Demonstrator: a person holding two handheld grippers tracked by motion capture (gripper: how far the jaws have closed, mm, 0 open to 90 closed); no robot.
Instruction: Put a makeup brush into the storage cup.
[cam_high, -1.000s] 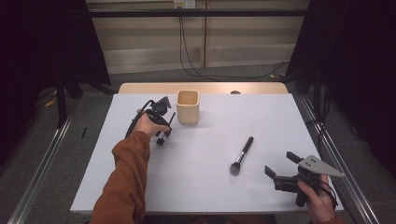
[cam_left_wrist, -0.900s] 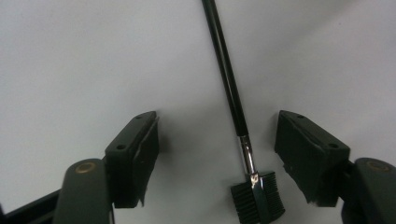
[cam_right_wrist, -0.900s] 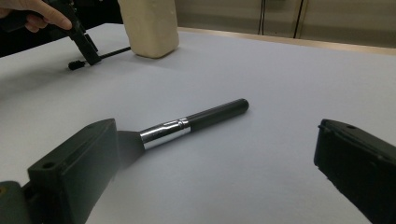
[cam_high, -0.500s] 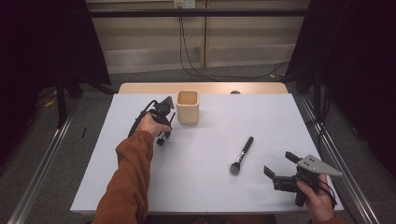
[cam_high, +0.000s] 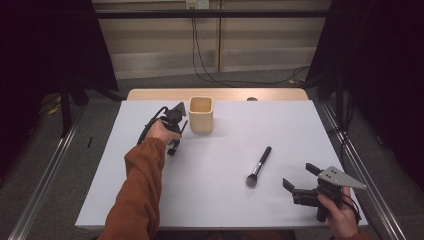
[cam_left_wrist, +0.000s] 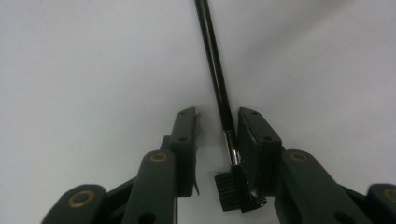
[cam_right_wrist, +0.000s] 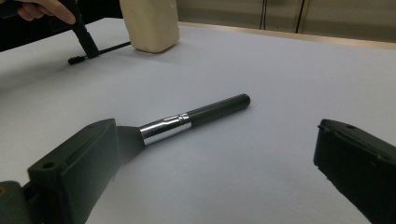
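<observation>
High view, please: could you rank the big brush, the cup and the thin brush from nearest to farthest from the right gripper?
1. Big brush: just up-left of the right gripper, mid-table.
2. Cup: far side, left of centre.
3. Thin brush: left, under the left gripper.

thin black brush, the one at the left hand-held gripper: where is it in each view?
High view: thin black brush lies left of centre, slanting from beside the beige cup down toward the person.
Left gripper view: centre, handle running up, bristle head low between the open jaws of the left hand-held gripper.
Right gripper view: top left.
Shared landmark: that gripper, straddling the brush in all three.
</observation>
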